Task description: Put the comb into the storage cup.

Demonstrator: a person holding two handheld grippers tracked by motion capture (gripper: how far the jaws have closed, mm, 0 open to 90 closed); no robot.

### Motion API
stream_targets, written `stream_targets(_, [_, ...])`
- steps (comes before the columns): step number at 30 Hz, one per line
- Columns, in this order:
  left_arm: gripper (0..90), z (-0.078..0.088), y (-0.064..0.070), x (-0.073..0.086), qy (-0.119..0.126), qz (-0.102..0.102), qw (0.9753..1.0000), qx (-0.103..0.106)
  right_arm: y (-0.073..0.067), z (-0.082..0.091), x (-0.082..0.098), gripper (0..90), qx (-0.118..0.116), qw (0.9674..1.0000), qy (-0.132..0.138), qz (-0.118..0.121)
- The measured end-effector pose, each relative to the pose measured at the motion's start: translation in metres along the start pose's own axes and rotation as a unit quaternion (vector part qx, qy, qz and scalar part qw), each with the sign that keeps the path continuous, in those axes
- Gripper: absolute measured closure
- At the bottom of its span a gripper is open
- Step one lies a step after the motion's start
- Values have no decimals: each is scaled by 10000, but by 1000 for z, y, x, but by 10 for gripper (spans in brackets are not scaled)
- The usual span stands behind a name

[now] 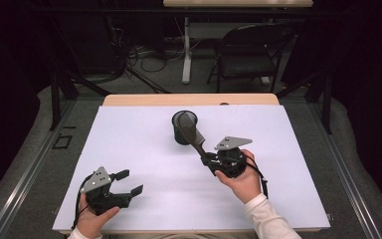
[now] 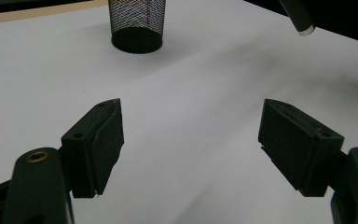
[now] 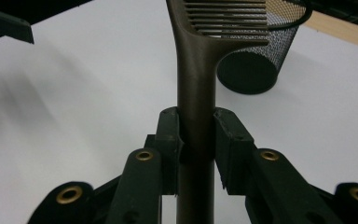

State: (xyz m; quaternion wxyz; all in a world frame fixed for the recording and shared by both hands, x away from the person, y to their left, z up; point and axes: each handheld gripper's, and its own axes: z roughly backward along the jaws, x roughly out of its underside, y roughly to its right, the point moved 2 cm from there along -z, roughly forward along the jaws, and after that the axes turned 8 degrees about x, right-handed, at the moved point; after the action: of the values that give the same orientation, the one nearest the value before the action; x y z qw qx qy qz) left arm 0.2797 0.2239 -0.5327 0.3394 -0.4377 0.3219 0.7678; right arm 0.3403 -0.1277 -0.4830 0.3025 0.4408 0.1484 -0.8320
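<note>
A dark brown comb (image 1: 195,135) with a long handle is clamped by its handle in my right gripper (image 1: 207,160), right of the table's middle. Its toothed head tilts up and left over the rim of a black mesh cup (image 1: 180,135). In the right gripper view the pads of my right gripper (image 3: 196,135) press both sides of the comb (image 3: 196,79), and the teeth overlap the cup (image 3: 254,67). My left gripper (image 1: 129,182) rests at the front left with its jaws wide apart and nothing between them (image 2: 191,140). From there the cup (image 2: 136,23) stands far ahead.
A white sheet (image 1: 129,144) covers the tabletop, with a wooden edge (image 1: 189,99) at the back. Behind the table stand a folding chair (image 1: 248,55) and a table leg among cables on the floor. The comb's handle end (image 2: 299,17) shows at the top right of the left gripper view.
</note>
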Motion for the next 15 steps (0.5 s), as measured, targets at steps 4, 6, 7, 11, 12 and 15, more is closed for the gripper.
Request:
stream_targets(4, [222,1,0,0,57,19,10000,32,-4,-1,-2,731,81,9997,230,25])
stream_targets(6, [221,1,0,0,107,37,9999,15,-5,0,-3,730,127,9994,308,64])
stream_targets(7, [221,1,0,-1,122,45,9999,22,-5,0,-2,730,156,9992,347,85])
stream_targets(11, [221,1,-1,-1,167,83,9998,37,-9,1,-1,730,294,9979,541,214])
stream_targets(12, [221,1,-1,-1,167,87,9998,23,-10,1,0,731,333,9974,585,261])
stream_targets(15, [222,0,0,0,136,56,9999,59,-12,1,3,731,391,9964,675,337])
